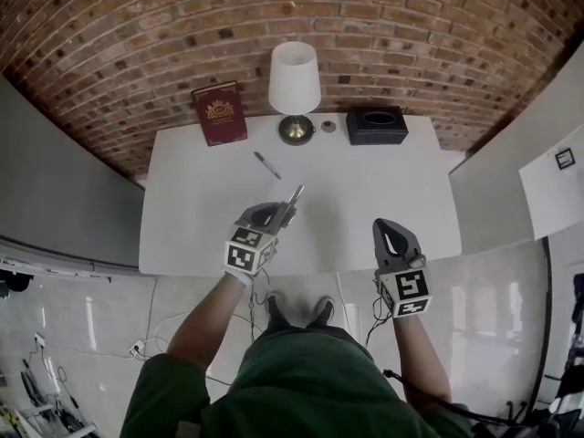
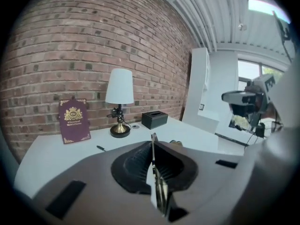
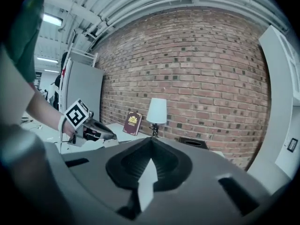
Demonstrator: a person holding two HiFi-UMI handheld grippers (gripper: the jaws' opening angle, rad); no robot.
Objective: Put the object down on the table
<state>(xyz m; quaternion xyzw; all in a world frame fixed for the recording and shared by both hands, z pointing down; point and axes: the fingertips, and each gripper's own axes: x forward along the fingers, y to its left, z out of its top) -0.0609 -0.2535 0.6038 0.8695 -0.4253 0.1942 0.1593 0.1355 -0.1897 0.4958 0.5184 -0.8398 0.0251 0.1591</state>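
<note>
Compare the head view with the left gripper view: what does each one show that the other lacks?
Head view only: the person's shoes on the floor, and the left gripper from outside with a thin silver object poking from it. Left gripper view only: a window, ceiling pipes, and that gripper's jaws shut on the object, seen edge-on. Both: white table, red book, lamp, black box, pen, right gripper.
</note>
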